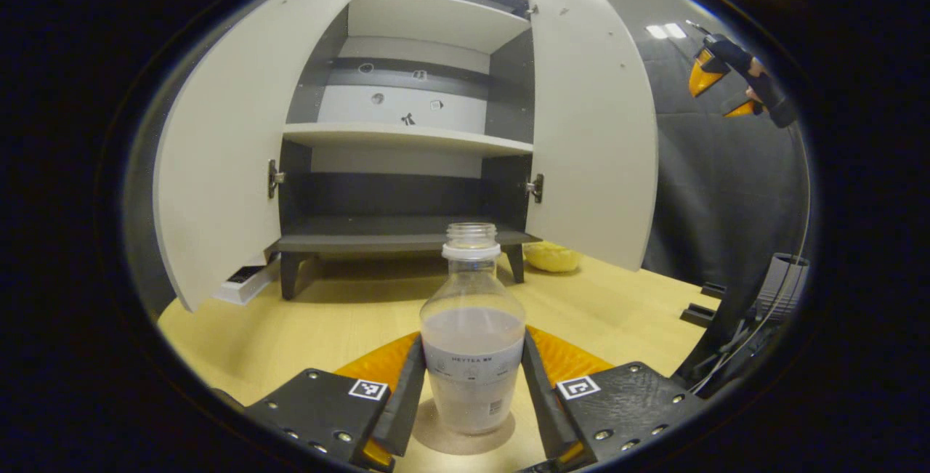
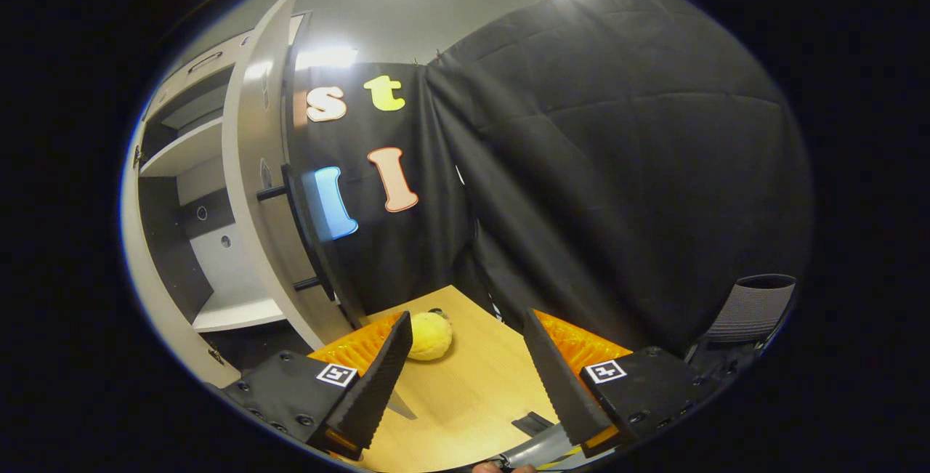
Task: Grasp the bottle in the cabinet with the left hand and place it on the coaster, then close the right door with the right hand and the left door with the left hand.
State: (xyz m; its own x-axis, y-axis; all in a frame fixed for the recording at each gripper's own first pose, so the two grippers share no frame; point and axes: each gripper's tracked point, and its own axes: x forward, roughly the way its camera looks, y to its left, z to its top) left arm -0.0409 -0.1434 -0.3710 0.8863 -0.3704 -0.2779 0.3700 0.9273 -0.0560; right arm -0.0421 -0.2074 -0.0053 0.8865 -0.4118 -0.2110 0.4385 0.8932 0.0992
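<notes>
Both cabinet doors (image 1: 218, 160) open, bottle (image 1: 472, 335) upright on coaster (image 1: 465, 438).

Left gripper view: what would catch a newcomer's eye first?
The bottle stands upright on the coaster between the left gripper fingers, front and centre. Behind it the cabinet has both doors wide open. In the right gripper view, the open right gripper hovers over the table.

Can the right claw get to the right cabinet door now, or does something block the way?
Probably yes. The right claw is open and holds nothing, and the right door stands open just ahead to its left. Between them lies bare table; the yellow soft thing sits low, beside the path.
</notes>
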